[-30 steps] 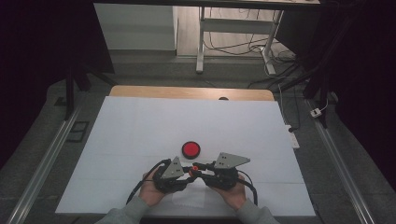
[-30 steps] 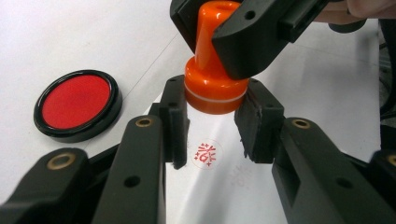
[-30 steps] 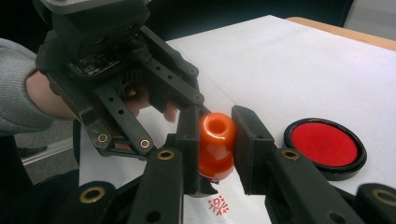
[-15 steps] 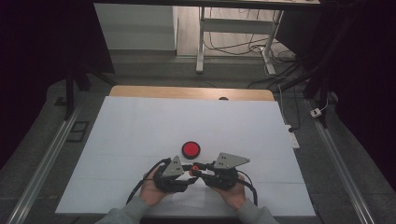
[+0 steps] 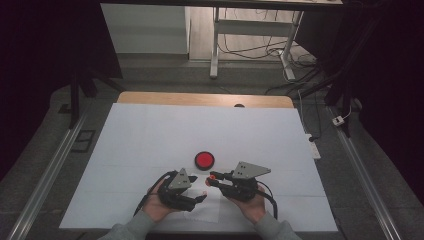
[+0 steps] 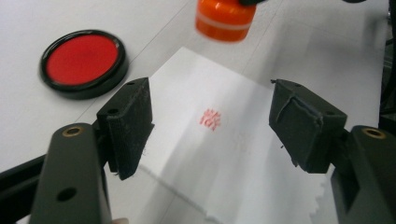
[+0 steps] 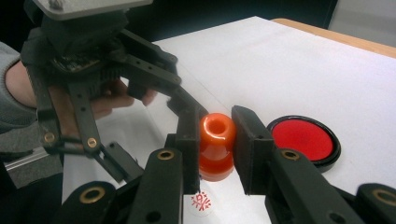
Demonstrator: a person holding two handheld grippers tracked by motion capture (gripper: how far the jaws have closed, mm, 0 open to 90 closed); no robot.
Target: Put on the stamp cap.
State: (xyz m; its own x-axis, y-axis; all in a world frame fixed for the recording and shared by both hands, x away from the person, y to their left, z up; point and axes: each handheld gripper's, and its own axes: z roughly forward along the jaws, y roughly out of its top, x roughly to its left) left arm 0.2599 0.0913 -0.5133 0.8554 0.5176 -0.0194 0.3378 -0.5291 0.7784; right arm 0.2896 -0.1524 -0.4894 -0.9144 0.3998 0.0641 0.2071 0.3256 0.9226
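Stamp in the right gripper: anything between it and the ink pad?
Nothing visible. The right gripper holds the orange stamp above the paper, and bare white table lies between it and the red ink pad. The left gripper sits on the stamp's other side.

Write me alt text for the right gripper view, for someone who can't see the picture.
The right gripper is clamped on a glossy orange plastic stamp, lifted just above a small red stamped mark on a white sheet of paper. Beside it, a round black ink pad with a red centre lies on the white table; the left gripper, jaws just opening, is opposite.
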